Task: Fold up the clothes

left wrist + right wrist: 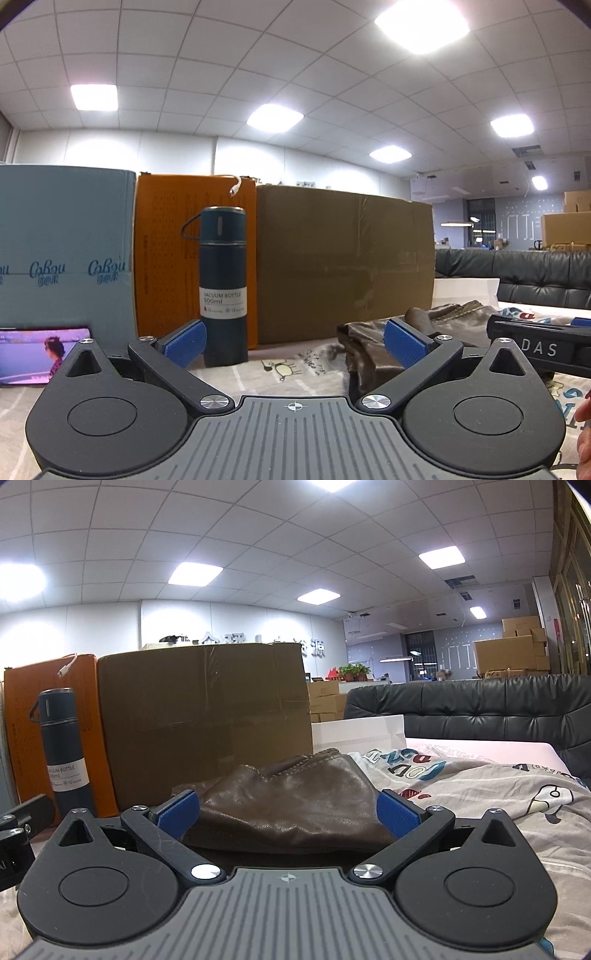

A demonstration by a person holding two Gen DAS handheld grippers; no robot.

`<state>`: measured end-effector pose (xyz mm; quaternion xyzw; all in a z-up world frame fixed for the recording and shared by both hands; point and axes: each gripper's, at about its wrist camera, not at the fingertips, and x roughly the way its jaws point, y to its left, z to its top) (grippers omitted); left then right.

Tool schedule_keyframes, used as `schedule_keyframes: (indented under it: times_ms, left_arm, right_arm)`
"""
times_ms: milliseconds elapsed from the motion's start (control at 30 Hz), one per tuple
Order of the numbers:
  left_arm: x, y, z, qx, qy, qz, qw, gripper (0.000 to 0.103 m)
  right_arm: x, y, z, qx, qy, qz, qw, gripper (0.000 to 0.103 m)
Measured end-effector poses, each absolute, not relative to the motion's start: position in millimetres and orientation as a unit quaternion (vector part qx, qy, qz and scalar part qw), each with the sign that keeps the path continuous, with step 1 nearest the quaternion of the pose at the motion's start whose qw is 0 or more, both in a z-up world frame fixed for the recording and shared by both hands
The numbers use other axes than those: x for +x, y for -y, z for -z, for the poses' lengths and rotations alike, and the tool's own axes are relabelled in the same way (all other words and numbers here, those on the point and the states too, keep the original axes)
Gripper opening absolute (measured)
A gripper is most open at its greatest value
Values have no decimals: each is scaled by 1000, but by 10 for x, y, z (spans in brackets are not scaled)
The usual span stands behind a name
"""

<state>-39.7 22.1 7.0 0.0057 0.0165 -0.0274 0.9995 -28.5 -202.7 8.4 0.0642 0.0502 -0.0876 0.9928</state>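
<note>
Both tongs, left gripper (294,343) and right gripper (289,812), gape empty; brown garment (291,794) looks slick, floppy, heavyish, so pinch its near hem.

Ahead of my left gripper (293,345) the printed sheet (295,363) lay open, but the vacuum bottle (222,284) stood close on its left and the cardboard box (343,262) walled off the back. My right gripper (288,812) had the brown garment (291,805) filling its spread jaws; open bedding (498,794) lay rightward.
</note>
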Motion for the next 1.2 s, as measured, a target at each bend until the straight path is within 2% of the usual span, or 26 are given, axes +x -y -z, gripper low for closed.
schedule_keyframes:
  times_ms: [1200]
  left_arm:
    - [-422, -302, -89, -7, -3, -8, 1000, 103]
  right_arm:
    - [-275, 1984, -80, 65, -57, 73, 994, 103]
